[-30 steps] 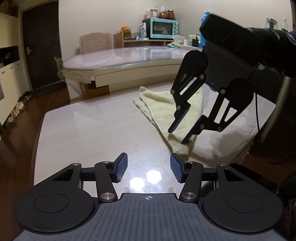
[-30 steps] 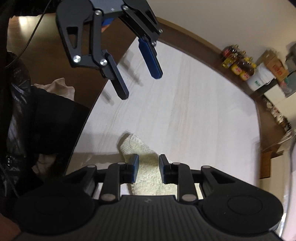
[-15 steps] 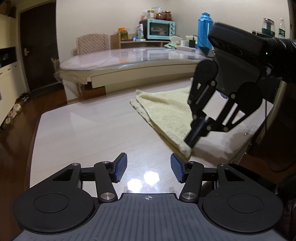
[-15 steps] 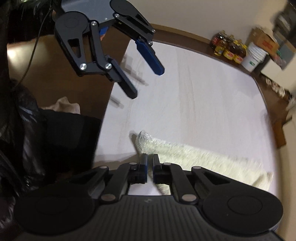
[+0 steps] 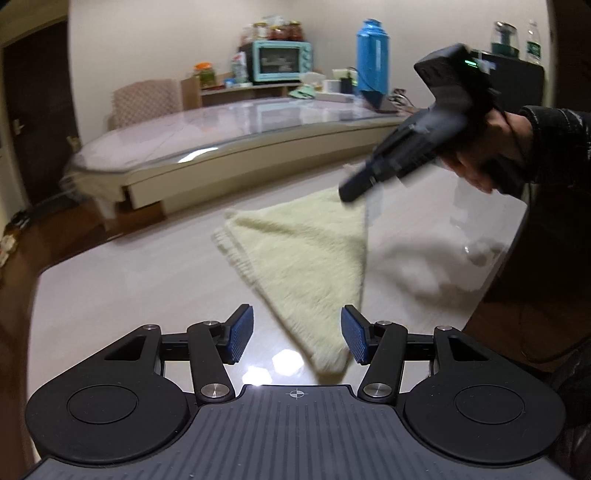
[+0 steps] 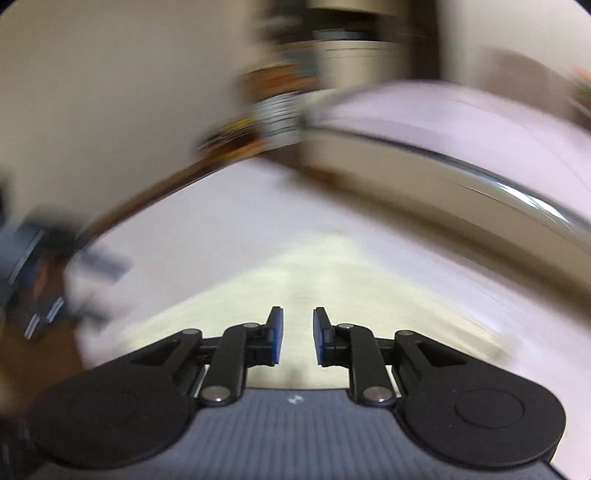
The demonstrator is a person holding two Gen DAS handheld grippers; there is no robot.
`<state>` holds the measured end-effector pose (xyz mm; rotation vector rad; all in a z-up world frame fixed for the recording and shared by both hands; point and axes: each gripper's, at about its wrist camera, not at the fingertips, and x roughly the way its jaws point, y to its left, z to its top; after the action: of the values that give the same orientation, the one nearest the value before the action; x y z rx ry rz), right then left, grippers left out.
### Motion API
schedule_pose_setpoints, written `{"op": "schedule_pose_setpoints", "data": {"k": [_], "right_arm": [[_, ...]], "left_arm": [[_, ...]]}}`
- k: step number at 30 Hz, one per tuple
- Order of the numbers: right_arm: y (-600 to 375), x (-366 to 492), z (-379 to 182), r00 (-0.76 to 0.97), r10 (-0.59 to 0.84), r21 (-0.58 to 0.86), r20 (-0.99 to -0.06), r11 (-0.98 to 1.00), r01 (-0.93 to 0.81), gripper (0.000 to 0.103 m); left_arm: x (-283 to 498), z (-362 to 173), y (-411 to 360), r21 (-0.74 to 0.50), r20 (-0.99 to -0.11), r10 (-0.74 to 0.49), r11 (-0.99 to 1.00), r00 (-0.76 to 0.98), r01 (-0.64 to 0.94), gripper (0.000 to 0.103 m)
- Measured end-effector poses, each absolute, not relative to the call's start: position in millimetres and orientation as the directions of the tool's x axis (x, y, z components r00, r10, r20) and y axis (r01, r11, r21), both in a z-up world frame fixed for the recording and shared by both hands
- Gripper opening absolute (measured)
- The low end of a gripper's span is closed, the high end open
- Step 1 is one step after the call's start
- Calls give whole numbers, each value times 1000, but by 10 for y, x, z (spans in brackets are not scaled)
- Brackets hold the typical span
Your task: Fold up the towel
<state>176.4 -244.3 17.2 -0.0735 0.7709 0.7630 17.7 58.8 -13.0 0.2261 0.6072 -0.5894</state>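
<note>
Towel [image 5: 306, 254] on the table [image 5: 129, 291]: soft, light, limp pile; it drapes from any lifted point, so a corner or hem is the best hold. Left gripper [image 5: 297, 336] spread, the near corner between its pads. Right gripper [image 6: 296, 338] slightly parted, grip uncertain through blur. A second ago the towel lay flat; its far right corner is now raised.

Behind your work surface, a glass-topped table [image 5: 236, 122] is stretching across the room. A teal toaster oven [image 5: 282, 61] is sitting on a wooden shelf [image 5: 236, 90], a blue thermos [image 5: 373, 61] is standing to its right, and jars [image 5: 280, 31] are resting on top.
</note>
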Motion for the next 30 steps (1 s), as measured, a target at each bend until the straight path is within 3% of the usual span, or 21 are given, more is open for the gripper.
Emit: {"op": "schedule_pose_setpoints", "data": {"k": [4, 8, 14, 18, 23, 30], "right_arm": [[-3096, 2134, 29, 535, 557, 354, -635, 825, -440, 28], [-3327, 2306, -90, 547, 541, 351, -639, 838, -418, 26], [-3582, 2647, -309, 487, 623, 559, -612, 776, -291, 26], [-3606, 2773, -364, 460, 641, 593, -614, 759, -267, 26], [-3389, 2656, -116, 390, 766, 543, -511, 639, -545, 26], [-2419, 2805, 82, 226, 766, 374, -601, 520, -768, 26]], "left_arm": [[258, -158, 424, 26, -602, -490, 777, 630, 629, 57], [328, -209, 284, 28, -621, -504, 750, 600, 660, 57], [401, -255, 173, 24, -643, -507, 736, 574, 677, 57], [441, -289, 108, 21, -655, -510, 725, 557, 689, 57], [490, -341, 111, -4, -669, -514, 724, 536, 690, 57], [516, -408, 94, -28, -681, -505, 742, 531, 669, 57]]}}
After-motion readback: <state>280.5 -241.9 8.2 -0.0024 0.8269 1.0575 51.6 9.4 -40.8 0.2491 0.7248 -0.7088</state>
